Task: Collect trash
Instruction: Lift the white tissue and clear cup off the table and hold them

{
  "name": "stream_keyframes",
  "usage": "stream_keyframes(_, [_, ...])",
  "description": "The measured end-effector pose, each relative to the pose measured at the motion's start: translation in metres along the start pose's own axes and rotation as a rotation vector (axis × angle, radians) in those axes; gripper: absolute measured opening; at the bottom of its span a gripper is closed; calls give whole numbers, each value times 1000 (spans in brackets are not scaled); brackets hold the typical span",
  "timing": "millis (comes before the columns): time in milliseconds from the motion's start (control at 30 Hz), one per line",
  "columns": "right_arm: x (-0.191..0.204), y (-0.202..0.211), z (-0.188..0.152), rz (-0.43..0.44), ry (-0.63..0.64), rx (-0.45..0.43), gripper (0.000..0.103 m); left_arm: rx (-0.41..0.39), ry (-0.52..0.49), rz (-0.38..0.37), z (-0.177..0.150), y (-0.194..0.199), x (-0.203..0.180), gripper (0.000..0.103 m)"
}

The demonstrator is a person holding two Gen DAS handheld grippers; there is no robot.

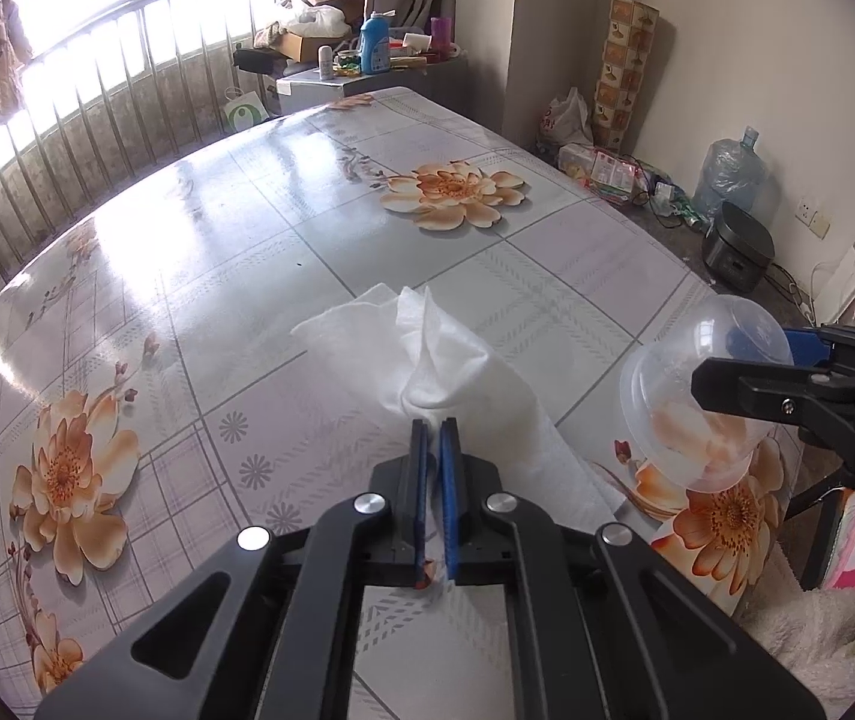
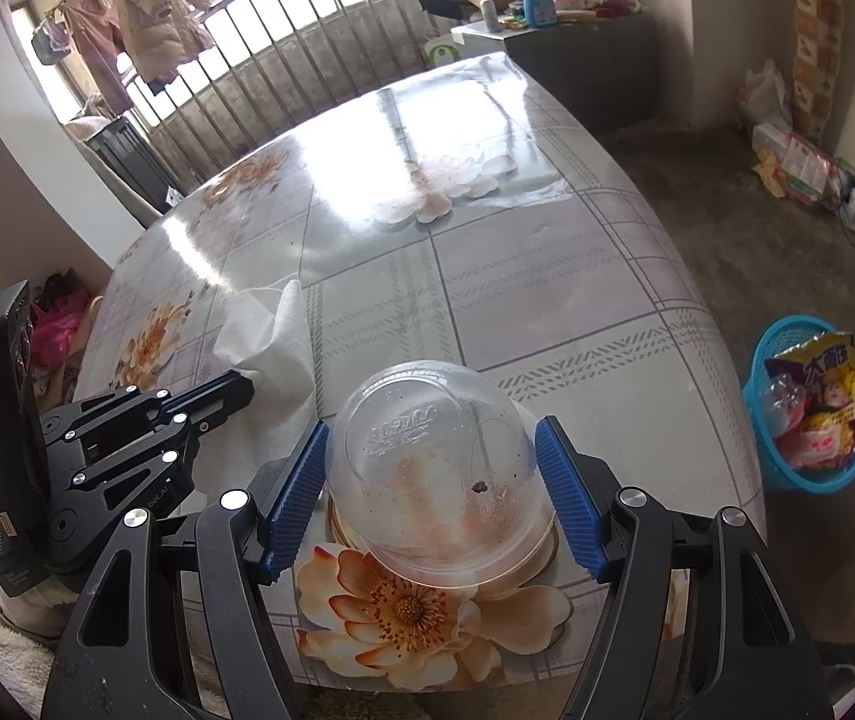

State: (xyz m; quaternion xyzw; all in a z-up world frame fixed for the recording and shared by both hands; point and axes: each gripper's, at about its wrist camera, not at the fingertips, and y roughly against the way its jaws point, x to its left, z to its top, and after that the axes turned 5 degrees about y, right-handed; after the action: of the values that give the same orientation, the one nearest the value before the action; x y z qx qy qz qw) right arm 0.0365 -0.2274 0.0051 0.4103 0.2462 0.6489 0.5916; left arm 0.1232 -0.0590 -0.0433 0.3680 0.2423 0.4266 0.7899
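My left gripper (image 1: 434,423) is shut on a white paper towel (image 1: 427,354), which lies crumpled on the flowered table (image 1: 247,228) and rises into the jaws. The towel also shows in the right wrist view (image 2: 274,342) with the left gripper (image 2: 241,387) on it. A clear plastic cup (image 2: 433,474) stands upside down near the table's front edge. My right gripper (image 2: 433,480) is open, its blue pads (image 2: 568,492) on either side of the cup with small gaps. The cup (image 1: 697,396) and right gripper (image 1: 727,384) show at the right of the left wrist view.
A blue trash basket (image 2: 808,414) holding snack wrappers stands on the floor right of the table. A water jug (image 1: 730,171), a rice cooker (image 1: 736,246) and bags sit by the far wall. A cluttered cabinet (image 1: 367,69) stands beyond the table.
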Motion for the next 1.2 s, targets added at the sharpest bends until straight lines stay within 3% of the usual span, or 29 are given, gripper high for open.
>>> stream_keyframes(500, [1, 2, -1, 9, 3, -10, 66, -42, 0, -2, 4, 15, 0, 4])
stream_keyframes(1200, [3, 2, -1, 11, 2, -4, 66, -40, -14, -1, 4, 15, -3, 4])
